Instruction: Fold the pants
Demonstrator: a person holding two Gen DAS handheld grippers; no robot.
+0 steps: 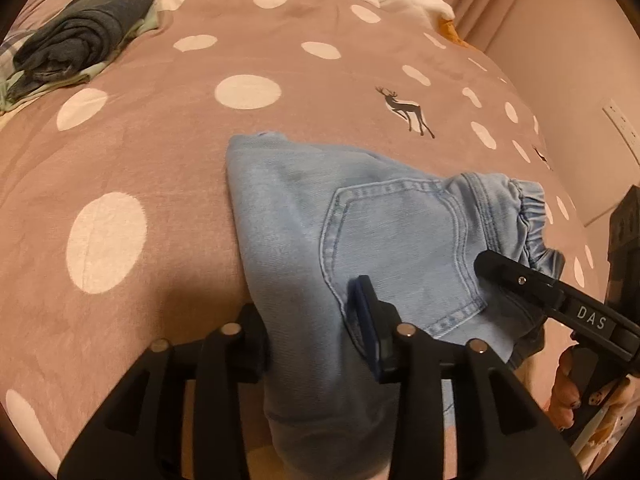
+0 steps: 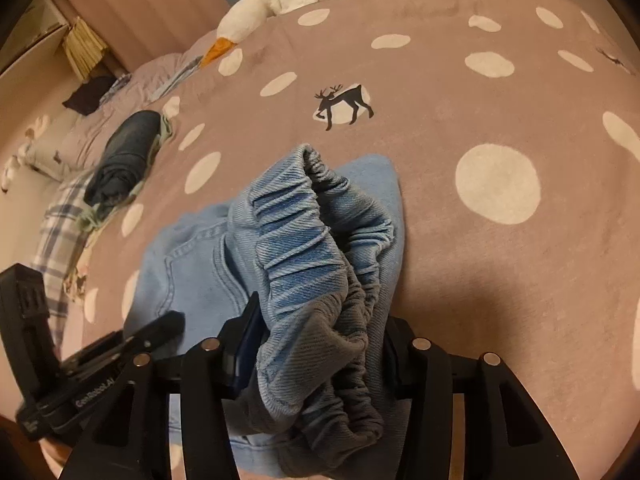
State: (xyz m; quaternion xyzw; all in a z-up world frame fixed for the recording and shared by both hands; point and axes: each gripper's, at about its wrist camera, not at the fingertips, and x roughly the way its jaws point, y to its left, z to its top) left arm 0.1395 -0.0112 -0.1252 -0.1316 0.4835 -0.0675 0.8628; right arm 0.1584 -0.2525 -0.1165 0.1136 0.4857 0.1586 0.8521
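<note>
Pants (image 1: 320, 216) part-folded on bed (image 1: 168, 168); left gripper (image 1: 308, 340) pinching denim, right gripper (image 2: 320, 344) pinching elastic waistband (image 2: 304, 248); final fold, smoothing probably left

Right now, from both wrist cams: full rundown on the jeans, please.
The jeans are light blue denim with a stitched back pocket and a gathered elastic waistband. They lie folded on the spotted blanket. The left gripper straddles the fabric; the right gripper is shut on the bunched waistband.
</note>
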